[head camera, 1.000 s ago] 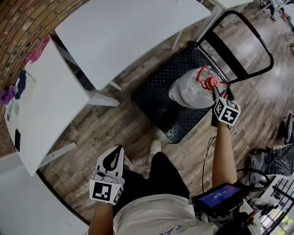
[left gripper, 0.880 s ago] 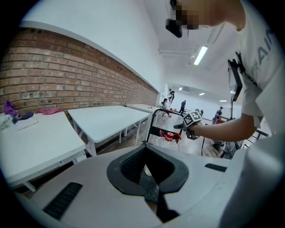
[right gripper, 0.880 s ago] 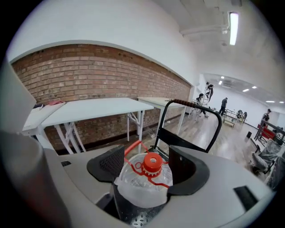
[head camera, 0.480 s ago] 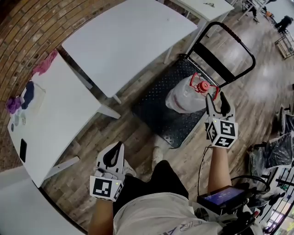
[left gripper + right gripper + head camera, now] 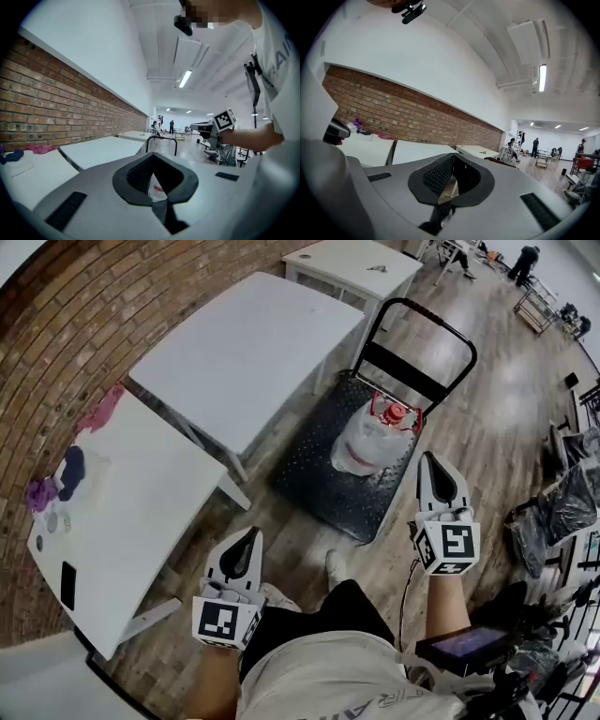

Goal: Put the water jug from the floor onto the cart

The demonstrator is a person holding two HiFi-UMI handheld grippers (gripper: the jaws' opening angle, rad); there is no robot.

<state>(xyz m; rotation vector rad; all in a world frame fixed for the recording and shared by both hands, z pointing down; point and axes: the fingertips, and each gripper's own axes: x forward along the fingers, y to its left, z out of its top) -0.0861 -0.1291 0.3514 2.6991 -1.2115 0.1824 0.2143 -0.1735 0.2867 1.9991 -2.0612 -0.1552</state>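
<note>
The water jug (image 5: 367, 442) stands upright on the cart (image 5: 314, 465), on the black deck near the end with the push bar (image 5: 419, 345). It is off the floor, so the task looks done or nearly so. The jug is a clear, rounded plastic bottle with a red band, a red cap and a red carry handle (image 5: 377, 407) around the neck.

A bottle of this kind is probably heavy if it is full, though the pictures do not show how much water it holds. Its wall looks smooth and bulging, and would likely slip out of a two-jaw pinch. The thin, stiff red handle at the neck is the sensible place to take hold, with the weight hanging straight below it.

Neither claw touches the jug. The right gripper (image 5: 431, 465) hovers just beside the cart's near corner with its jaws pressed together and nothing between them. The left gripper (image 5: 251, 538) hangs well apart from the cart above the wooden floor (image 5: 281, 540), also closed and empty.

White tables (image 5: 253, 352) stand to the left along a brick wall (image 5: 84, 324).
</note>
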